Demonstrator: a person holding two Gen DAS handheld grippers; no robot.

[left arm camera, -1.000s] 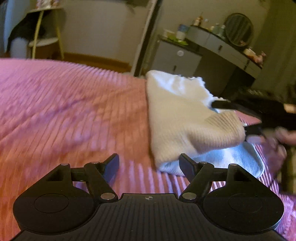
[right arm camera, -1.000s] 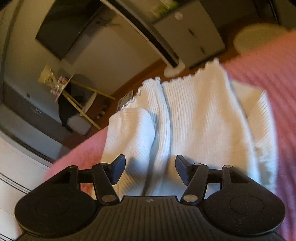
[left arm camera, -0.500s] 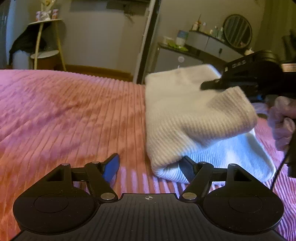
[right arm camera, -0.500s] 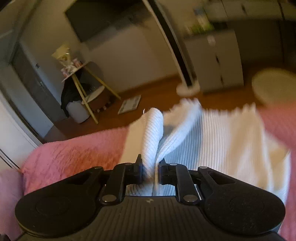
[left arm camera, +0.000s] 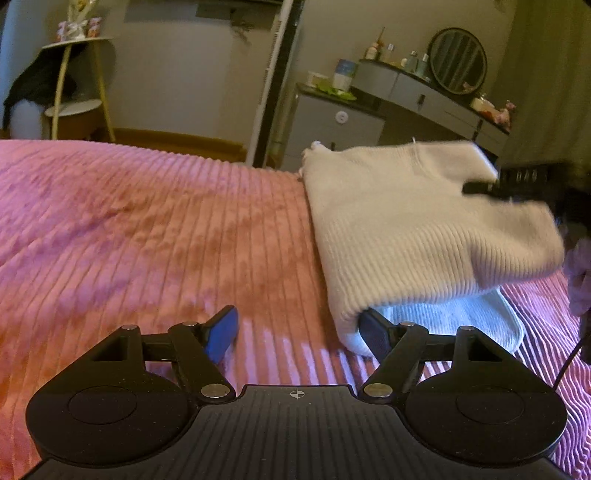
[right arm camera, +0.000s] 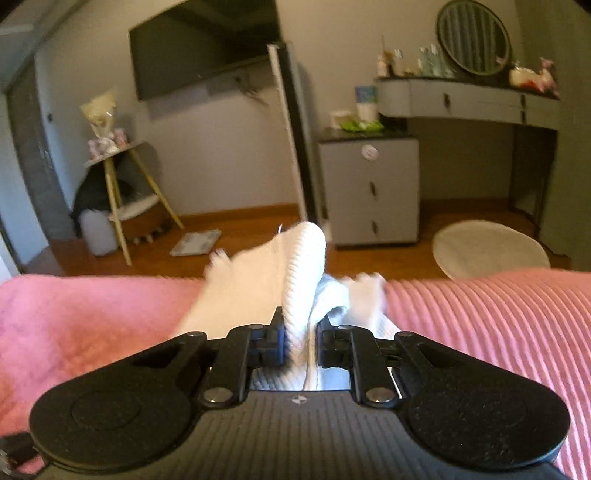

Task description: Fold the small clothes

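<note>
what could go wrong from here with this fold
The right hand-held gripper pinches only a narrow ridge of the white knit top, so the fabric may slip free mid-fold. The left hand-held gripper is open, one finger at the folded edge, pinning nothing, so the whole garment may drag across the pink bedspread instead of folding.

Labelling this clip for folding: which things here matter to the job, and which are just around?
Job:
white knit garment
right gripper, shut on it
left gripper, open
pink bedspread

Just around:
round mirror
drawer cabinet
wall TV
</note>
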